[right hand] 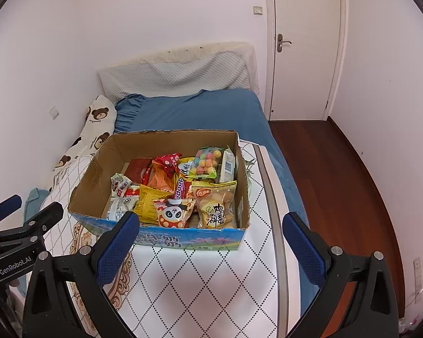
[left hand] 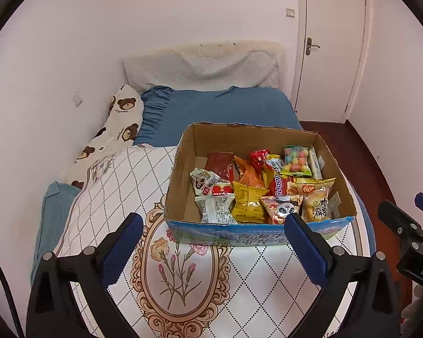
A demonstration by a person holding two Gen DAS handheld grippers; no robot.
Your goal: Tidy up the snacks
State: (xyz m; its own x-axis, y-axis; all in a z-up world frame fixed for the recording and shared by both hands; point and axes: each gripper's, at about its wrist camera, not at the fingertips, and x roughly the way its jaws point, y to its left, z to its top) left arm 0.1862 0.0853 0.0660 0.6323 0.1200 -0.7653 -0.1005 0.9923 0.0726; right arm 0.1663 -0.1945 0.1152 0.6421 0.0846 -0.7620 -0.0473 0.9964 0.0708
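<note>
Both tongs (left hand: pixel 213 225) (right hand: pixel 211 225) spread, level, before box (left hand: pixel 256 232)

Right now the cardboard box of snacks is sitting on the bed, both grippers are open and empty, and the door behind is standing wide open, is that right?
Not quite. The door is closed, as the right wrist view shows. The rest holds: the cardboard box of snacks sits on the bed, and the left gripper and right gripper are open and empty.
</note>
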